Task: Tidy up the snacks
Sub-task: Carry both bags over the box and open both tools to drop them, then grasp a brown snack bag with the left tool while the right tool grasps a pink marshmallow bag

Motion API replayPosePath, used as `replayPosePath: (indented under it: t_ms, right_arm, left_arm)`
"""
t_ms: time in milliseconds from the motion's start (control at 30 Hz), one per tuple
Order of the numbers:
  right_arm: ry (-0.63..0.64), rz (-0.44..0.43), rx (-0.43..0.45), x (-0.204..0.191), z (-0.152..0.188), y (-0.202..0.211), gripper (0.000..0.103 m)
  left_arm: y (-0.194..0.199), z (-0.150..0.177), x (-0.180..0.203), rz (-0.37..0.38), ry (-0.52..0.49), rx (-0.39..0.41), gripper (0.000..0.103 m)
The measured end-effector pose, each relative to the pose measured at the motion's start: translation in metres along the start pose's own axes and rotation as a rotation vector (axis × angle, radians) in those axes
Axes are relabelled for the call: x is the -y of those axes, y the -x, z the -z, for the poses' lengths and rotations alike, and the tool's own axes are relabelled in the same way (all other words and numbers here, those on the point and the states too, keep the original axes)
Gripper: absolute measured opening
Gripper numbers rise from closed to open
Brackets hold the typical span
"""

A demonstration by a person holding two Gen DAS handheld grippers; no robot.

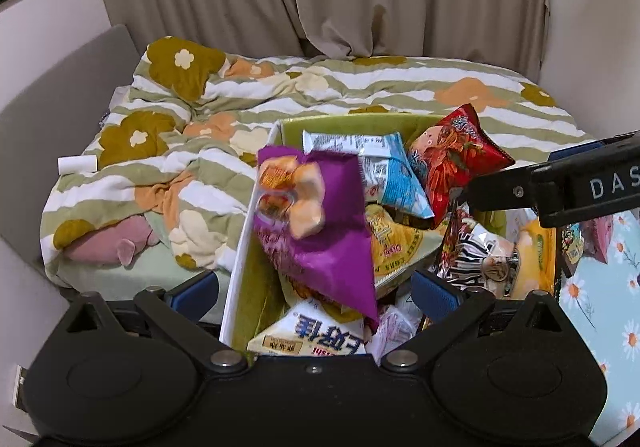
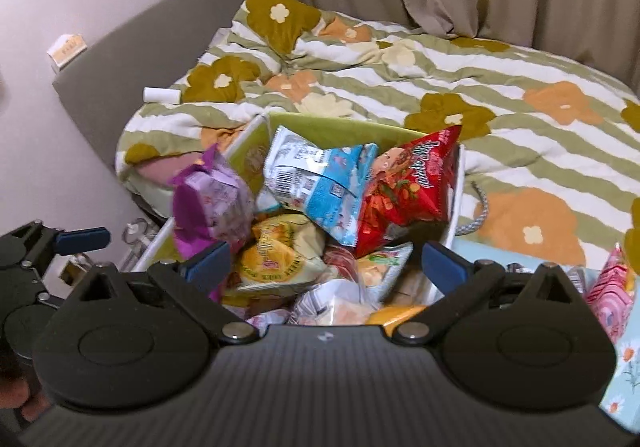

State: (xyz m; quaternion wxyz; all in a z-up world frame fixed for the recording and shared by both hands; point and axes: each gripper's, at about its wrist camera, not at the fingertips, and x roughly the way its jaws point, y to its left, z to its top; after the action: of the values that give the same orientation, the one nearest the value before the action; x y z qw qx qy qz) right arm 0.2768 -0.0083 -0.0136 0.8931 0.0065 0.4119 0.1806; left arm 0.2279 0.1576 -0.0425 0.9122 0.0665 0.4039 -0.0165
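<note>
Here the purple snack bag (image 1: 320,231) sits in the box (image 1: 240,259) between the wide-spread left gripper (image 1: 316,293) fingers; the right gripper (image 2: 326,261) gapes too.

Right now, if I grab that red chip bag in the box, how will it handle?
The red chip bag looks puffed, so probably light and crushable. Its glossy film may slip between fingers. It leans on the blue packet, which might shift when it's lifted.
</note>
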Motion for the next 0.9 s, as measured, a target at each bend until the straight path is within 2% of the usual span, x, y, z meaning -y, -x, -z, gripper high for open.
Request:
replayPosePath:
  t_ms: [233, 467, 600, 700, 900]
  right_arm:
    - [0.019, 0.031, 0.007, -0.004, 0.004, 0.004, 0.103]
    - [0.005, 0.043, 0.032, 0.003, 0.004, 0.032, 0.103]
    - [-0.006, 0.102, 0.04, 0.01, 0.004, 0.056, 0.103]
    - [-0.023, 0.167, 0.062, 0.019, 0.007, 0.075, 0.103]
    - [-0.106, 0.238, 0.072, 0.061, 0.023, 0.103, 0.103]
  left_arm:
    - [0.002, 0.0, 0.0, 0.012, -0.003, -0.004, 0.103]
    - [0.023, -0.007, 0.01, 0.022, -0.028, 0.022, 0.103]
    - [0.038, -0.017, 0.021, 0.051, -0.057, 0.056, 0.103]
    - [0.046, -0.026, 0.035, 0.099, -0.089, 0.075, 0.103]
    - [0.053, -0.036, 0.075, 0.161, -0.131, 0.109, 0.103]
